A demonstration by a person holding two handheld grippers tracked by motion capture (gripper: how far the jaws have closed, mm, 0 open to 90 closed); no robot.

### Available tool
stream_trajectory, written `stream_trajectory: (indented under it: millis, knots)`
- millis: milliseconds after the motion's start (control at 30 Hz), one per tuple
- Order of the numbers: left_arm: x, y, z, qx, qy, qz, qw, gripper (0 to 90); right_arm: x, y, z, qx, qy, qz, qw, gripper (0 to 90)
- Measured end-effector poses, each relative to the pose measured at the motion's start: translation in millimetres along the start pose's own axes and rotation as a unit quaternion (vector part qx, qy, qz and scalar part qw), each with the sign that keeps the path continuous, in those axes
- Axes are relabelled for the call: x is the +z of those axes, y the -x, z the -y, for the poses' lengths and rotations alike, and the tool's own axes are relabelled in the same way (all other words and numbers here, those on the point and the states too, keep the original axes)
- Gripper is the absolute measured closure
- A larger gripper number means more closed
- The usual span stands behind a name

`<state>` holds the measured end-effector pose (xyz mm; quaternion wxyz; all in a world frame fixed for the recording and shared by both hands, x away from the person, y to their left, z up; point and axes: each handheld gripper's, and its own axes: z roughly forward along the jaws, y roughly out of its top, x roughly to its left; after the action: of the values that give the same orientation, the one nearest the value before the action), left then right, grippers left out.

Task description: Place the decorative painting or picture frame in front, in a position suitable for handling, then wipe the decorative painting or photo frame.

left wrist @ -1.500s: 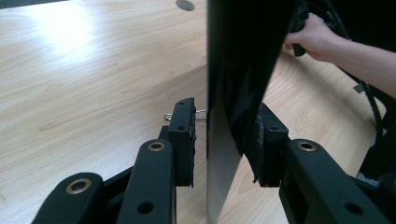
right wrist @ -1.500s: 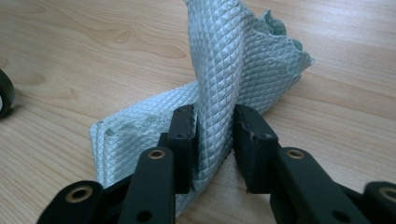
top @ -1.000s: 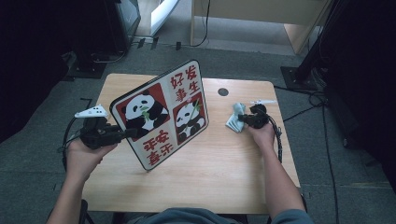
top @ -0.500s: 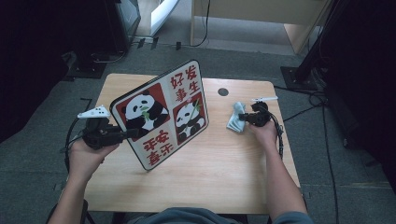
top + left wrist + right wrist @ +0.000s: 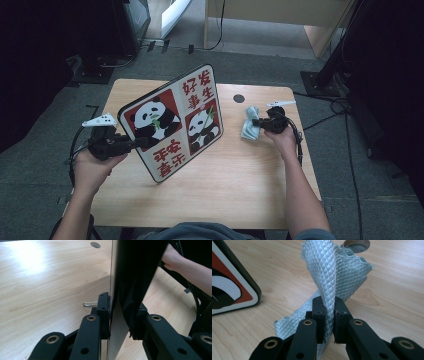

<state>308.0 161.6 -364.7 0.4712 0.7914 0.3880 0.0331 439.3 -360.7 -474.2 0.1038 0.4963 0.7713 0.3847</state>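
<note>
Pinching the panda board (image 5: 175, 122) edge, the left gripper (image 5: 120, 312) props it — the right gripper (image 5: 329, 315) clamps pale cloth (image 5: 337, 272).

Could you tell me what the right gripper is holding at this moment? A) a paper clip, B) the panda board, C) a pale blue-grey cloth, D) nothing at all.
C: in the right gripper view the right gripper has its two black jaws pinched shut on a fold of the quilted cloth, while the panda board is clamped by the left gripper.
</note>
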Motion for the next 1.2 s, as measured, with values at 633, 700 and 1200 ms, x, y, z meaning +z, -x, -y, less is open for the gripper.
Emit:
stream_trajectory:
  millis: [633,700,1200]
  knots:
    - [1.9,1.8,2.4,0.003,0.006,-0.005,1.0000,75.0,-27.9,-28.2,-26.9,-0.030,0.068,-0.043,0.9963,83.0]
    - [1.8,1.7,2.6,0.003,0.006,-0.004,1.0000,75.0,-30.1,-31.3,-33.5,-0.027,0.063,-0.049,0.9964,83.0]
    - [3.0,2.2,1.9,0.005,0.010,-0.005,0.9999,75.7,-40.5,-60.5,-61.7,-0.059,0.065,-0.075,0.9934,82.7]
